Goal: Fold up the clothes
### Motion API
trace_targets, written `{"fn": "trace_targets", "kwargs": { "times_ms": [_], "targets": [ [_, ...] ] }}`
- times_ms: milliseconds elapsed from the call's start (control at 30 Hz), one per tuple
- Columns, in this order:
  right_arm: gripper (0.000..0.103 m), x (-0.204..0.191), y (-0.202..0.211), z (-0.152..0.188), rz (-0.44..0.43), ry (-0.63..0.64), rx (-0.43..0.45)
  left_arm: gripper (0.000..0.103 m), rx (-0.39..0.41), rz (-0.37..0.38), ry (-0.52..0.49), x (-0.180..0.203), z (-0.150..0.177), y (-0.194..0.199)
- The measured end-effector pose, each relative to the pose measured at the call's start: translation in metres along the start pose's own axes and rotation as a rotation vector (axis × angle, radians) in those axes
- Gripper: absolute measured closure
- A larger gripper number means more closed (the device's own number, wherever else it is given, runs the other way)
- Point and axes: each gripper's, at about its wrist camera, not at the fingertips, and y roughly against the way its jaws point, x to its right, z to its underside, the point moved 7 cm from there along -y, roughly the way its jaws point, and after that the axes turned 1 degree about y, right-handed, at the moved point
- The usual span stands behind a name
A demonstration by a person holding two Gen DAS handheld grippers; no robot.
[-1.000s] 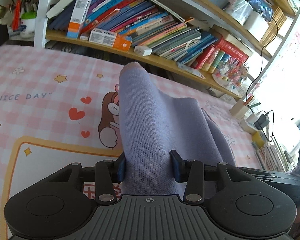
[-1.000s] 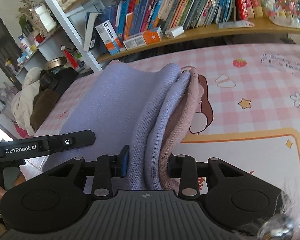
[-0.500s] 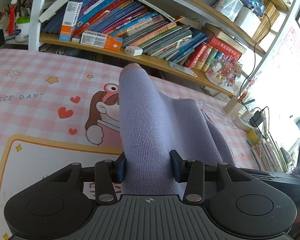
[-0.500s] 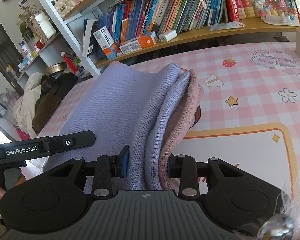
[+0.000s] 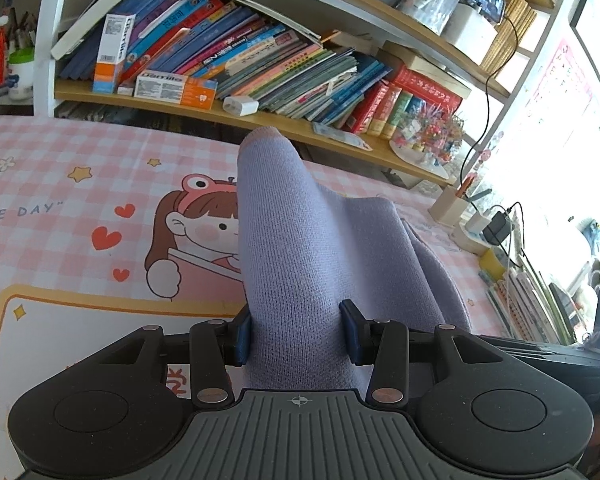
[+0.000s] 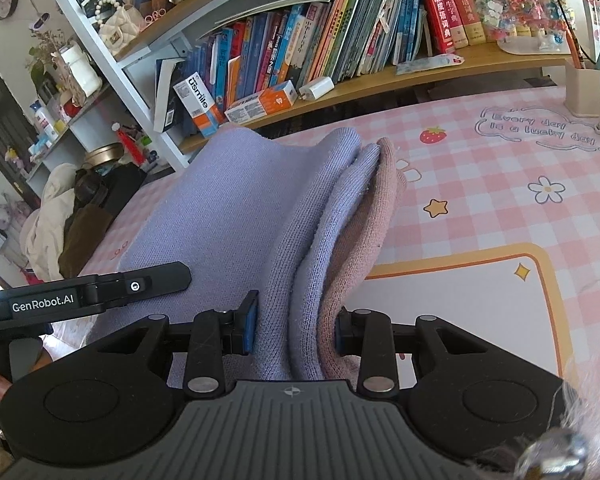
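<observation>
A folded lilac knit garment with a dusty pink inner layer is held above the pink checked table mat. My left gripper is shut on one thick folded edge of it. My right gripper is shut on the other edge, where lilac and pink layers stack together. The cloth spans between both grippers and hides the fingertips. The left gripper's body shows at the left of the right wrist view.
A low wooden shelf packed with books runs along the table's far side. A pen holder, chargers and cables stand at the far right end. A pile of clothes and bags lies off the table's left.
Both grippers have moved forward toward the bookshelf with the garment still gripped; the cartoon girl print on the mat shows more fully now.
</observation>
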Motion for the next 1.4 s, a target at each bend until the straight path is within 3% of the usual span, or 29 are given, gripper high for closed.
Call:
{"fn": "trace_targets", "kwargs": {
  "times_ms": [433, 1067, 1400],
  "targets": [
    [0.072, -0.025, -0.02, -0.002, 0.044, 0.005, -0.008, 0.061, -0.006, 0.049, 0.014, -0.038, -0.008, 0.003],
    [0.072, -0.139, -0.09, -0.003, 0.147, -0.009, 0.021, 0.061, -0.036, 0.17, 0.014, -0.163, -0.047, 0.025],
    [0.072, -0.187, -0.139, -0.045, 0.118, 0.064, 0.054, 0.061, 0.024, 0.169, 0.048, -0.223, -0.093, 0.019]
  ]
}}
